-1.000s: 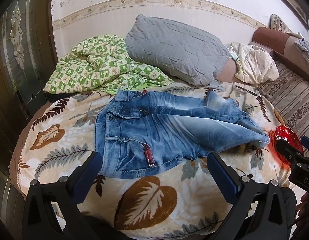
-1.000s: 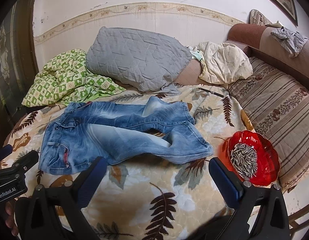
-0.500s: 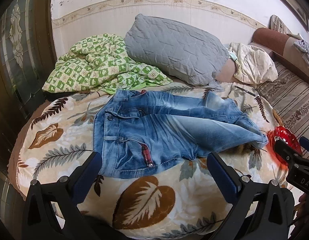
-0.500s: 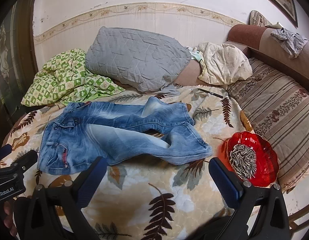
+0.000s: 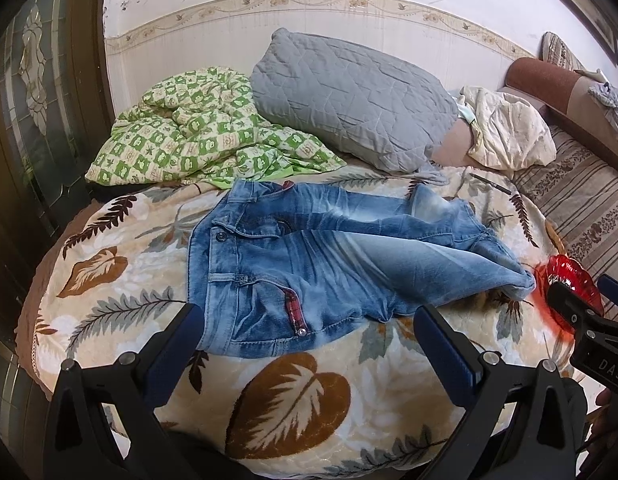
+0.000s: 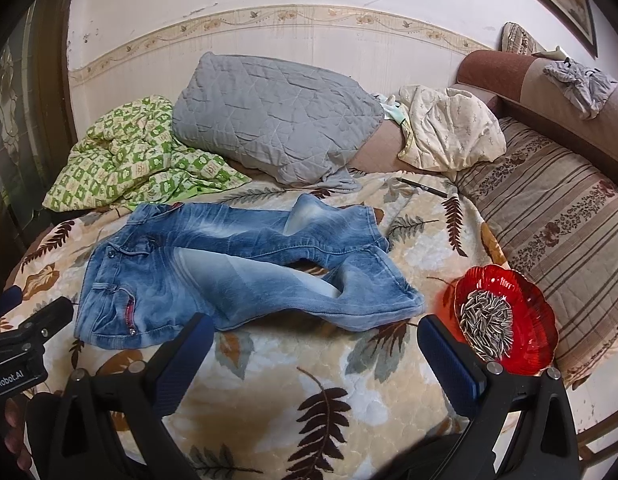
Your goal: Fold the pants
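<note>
pants: blue jeans [image 5: 329, 264] lie on the bed [image 5: 293, 396] ahead of both my hand-held grippers, unfolded, front up, nothing holding them.
left hand-held gripper [image 5: 309, 344]: fingers apart, empty, hovering just short of the near waistband corner by the red-trimmed pocket.
right hand-held gripper [image 6: 309, 354]: fingers apart, empty, hovering short of the near leg; hem ahead and slightly to its right.
long axis: runs across my view, waistband to my left, hems to my right. Legs splay and partly overlap; far leg has a turned-up flap near the knee.
handling: denim looks thick, soft but with some body; probably heavier than a shirt, not slippery, not fragile. Seams and waistband likely the stiffest bits.
grip points: my call is left on the waistband edge, right on a hem [image 6: 393, 312], pinching through both layers so the leg does not peel apart.
hazard: red dish of seeds [image 6: 505, 320] sits just right of the near hem; a dragged leg could tip it.
other: grey pillow [image 5: 349, 100] and green checked quilt [image 5: 197, 140] beyond the pants, apart from them.
</note>
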Tool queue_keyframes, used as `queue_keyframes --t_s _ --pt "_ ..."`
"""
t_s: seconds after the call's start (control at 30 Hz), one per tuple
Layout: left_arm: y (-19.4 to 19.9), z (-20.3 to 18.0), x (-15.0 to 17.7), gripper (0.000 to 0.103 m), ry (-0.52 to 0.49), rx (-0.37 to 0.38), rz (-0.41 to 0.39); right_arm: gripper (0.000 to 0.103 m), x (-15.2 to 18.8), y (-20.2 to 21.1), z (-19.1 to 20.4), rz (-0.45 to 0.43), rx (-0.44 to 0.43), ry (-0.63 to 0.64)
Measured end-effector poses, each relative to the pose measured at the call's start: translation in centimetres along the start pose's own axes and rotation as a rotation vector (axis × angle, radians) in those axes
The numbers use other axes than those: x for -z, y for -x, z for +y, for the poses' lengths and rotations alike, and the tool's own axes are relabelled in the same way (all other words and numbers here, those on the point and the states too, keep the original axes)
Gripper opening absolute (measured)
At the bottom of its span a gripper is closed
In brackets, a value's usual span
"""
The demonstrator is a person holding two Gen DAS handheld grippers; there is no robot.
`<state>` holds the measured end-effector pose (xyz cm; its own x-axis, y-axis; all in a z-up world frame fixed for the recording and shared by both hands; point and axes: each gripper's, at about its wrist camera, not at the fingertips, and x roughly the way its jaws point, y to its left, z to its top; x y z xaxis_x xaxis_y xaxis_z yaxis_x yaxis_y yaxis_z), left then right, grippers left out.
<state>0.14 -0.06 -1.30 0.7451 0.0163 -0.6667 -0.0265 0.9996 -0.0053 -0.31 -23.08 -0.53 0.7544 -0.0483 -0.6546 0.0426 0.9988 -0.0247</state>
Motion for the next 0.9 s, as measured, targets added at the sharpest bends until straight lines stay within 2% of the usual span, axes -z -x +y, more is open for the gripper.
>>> queue_keyframes --t_s 0.77,0.9 --pt "0.22 -0.18 -0.26 0.103 -0.016 0.007 0.012 0.103 -0.02 -0.14 -0.26 0.004 0.01 0.001" --pt "-0.22 -0.64 -0.76 0.103 -0.047 0.015 0.022 0.103 0.01 -0.48 -0.44 0.015 -0.001 -0.003"
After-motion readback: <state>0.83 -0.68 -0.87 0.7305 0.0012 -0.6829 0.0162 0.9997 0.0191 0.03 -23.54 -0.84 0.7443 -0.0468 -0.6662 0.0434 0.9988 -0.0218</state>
